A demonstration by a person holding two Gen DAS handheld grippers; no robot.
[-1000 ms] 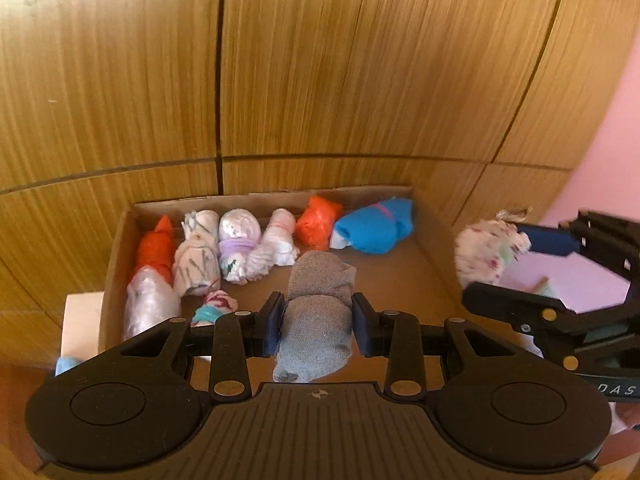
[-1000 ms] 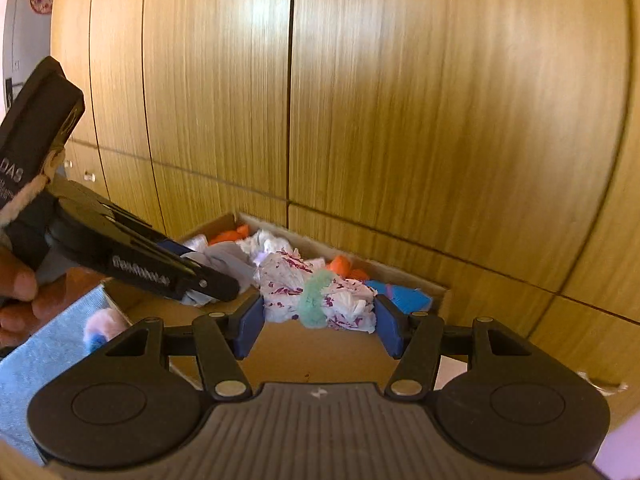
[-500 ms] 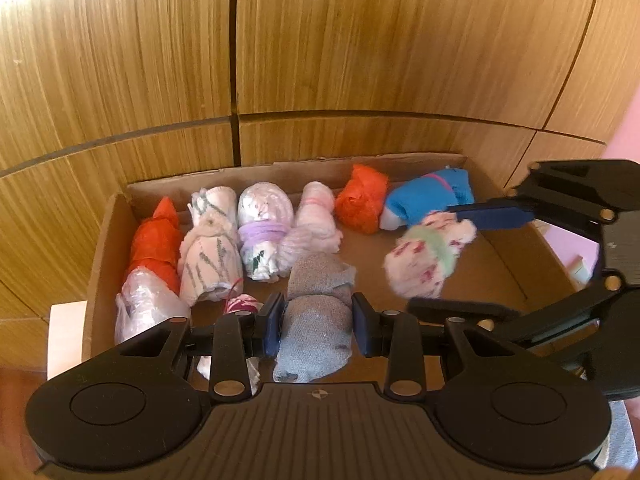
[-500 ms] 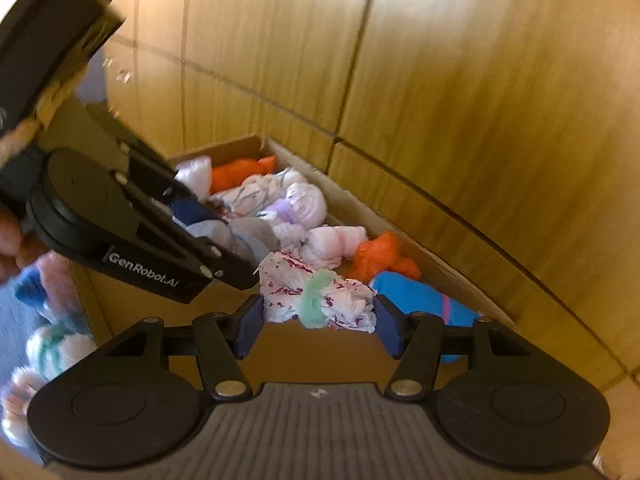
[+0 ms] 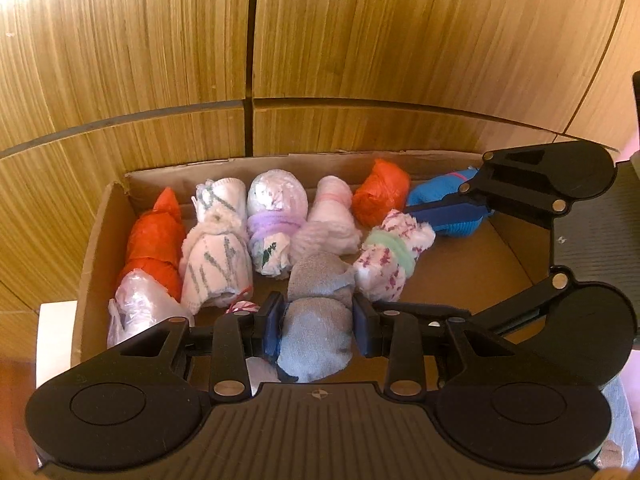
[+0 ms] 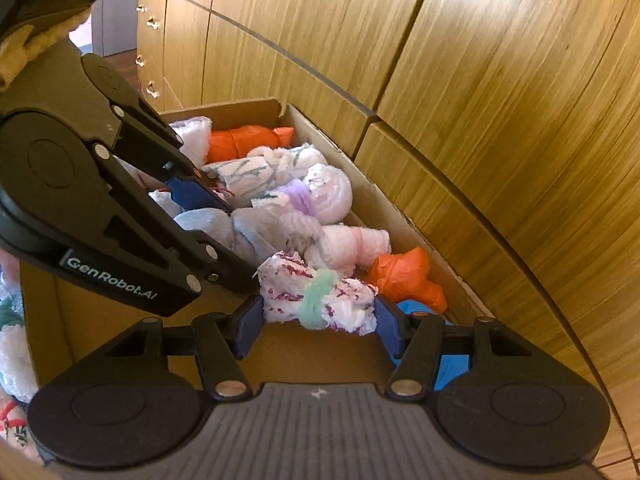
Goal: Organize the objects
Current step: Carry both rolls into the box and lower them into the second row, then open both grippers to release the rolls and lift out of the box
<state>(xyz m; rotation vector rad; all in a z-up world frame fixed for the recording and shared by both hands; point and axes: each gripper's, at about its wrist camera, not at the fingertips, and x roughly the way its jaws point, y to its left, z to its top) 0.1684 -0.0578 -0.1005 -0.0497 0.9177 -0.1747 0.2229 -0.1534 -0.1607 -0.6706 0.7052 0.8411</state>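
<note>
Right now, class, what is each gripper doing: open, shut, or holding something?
Left gripper: shut on the grey sock roll, over the box.
Right gripper: shut on the white sock roll with the green band.

Wood-grain cabinet panels (image 5: 360, 40) seen across upper frame, satin sheen, fine vertical streaks. Cardboard box (image 5: 94, 240) in centre: matt brown, raw torn edge along rim. Grey sock roll (image 5: 316, 340) in lower centre: soft knitted cloth, slightly fuzzy. Floral sock roll (image 6: 316, 300): thin printed cloth, bound by fluffy green band. Orange bundles (image 5: 154, 240) at left: crinkled, faintly shiny. Left gripper (image 5: 316, 324) and right gripper (image 6: 318, 322): matt black plastic, blue pads (image 6: 248, 324), small bright metal pins, ribbed grey base at bottom of frame.
</note>
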